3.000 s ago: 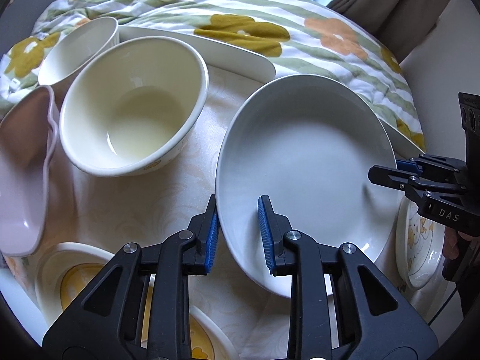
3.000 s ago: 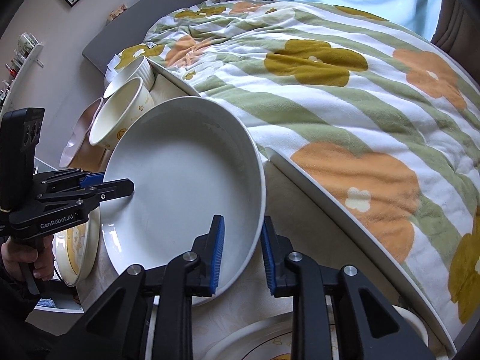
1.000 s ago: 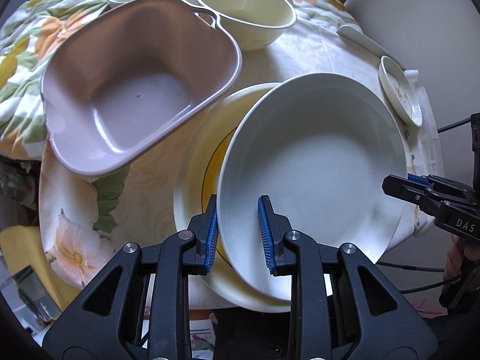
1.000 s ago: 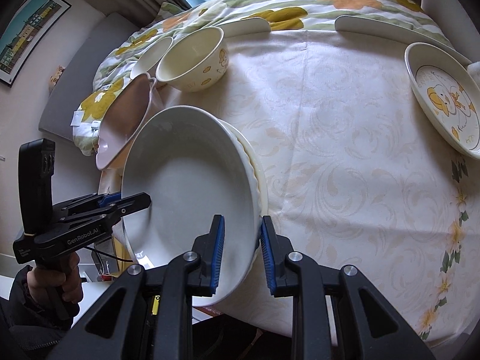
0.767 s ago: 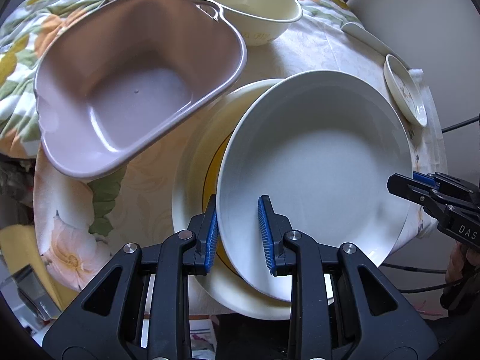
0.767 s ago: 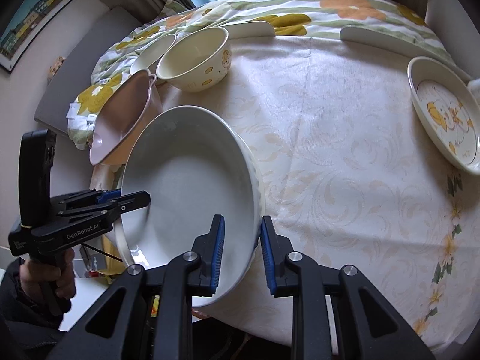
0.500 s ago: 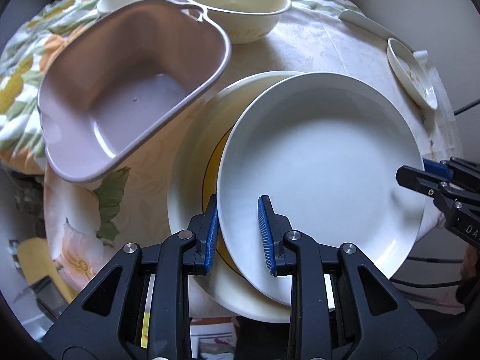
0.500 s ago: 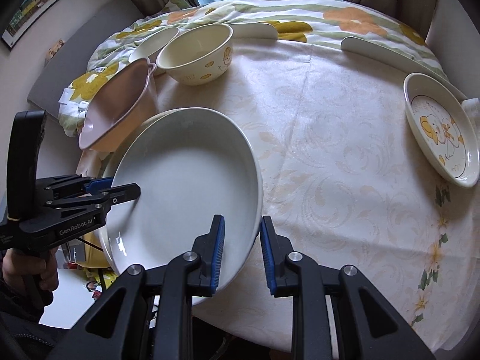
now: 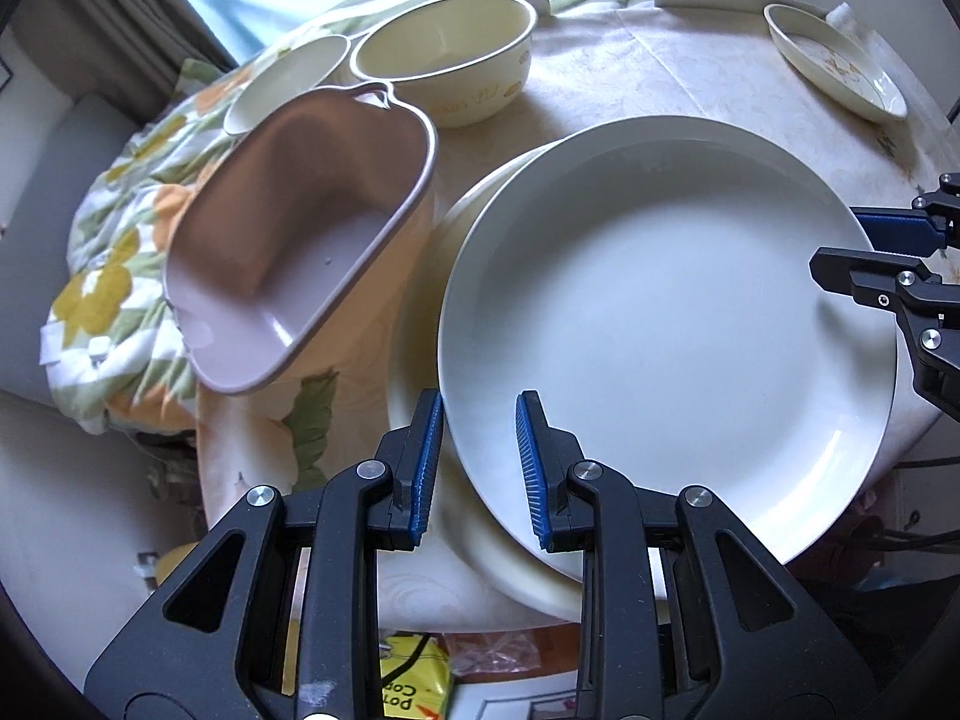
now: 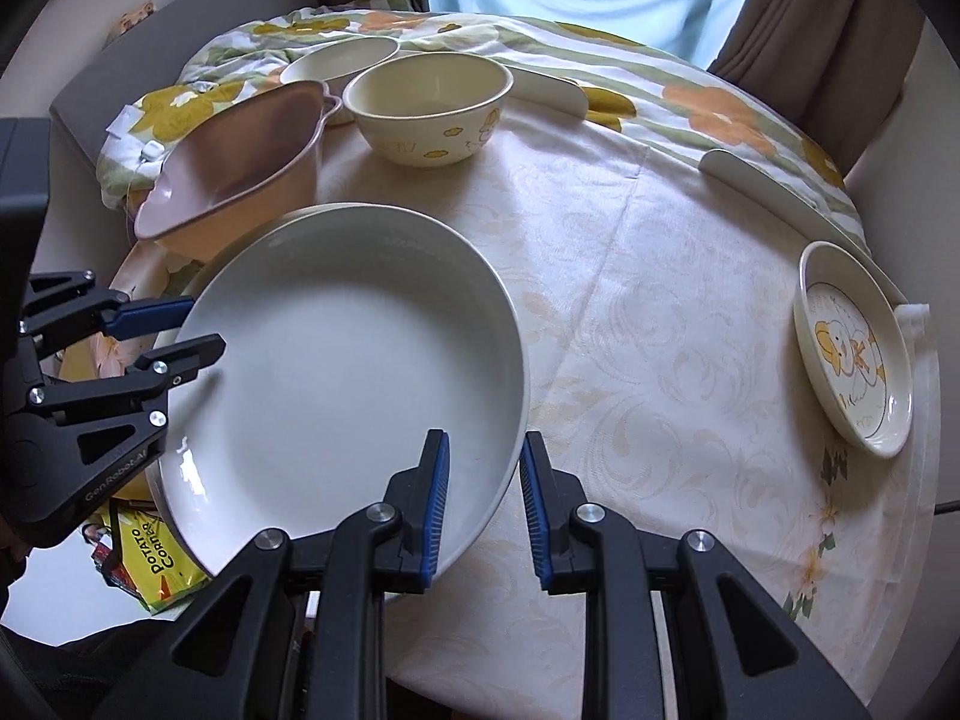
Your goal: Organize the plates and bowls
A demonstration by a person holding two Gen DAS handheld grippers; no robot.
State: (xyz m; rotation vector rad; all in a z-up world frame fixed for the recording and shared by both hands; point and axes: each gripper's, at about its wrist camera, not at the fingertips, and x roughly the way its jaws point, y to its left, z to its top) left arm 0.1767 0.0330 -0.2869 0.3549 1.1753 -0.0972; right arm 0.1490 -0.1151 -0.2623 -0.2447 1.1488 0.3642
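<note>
A round counter (image 10: 660,276) with a cream patterned cloth stands before a window. Near its left edge the white plate (image 9: 666,312) hangs over a cream plate (image 9: 420,312). The left tool (image 9: 479,468) and the right tool (image 10: 480,504) each clench the white plate's rim. I think uneven lowering could make it slide off, because both plates overhang the edge.

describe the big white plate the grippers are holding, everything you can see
The big white plate is round, plain, glossy like glazed ceramic, with a shallow well, raised rim, and empty. The left gripper and right gripper pinch opposite rim edges. It sits roughly level over a cream plate, beside the pink dish; contact unclear.
</note>
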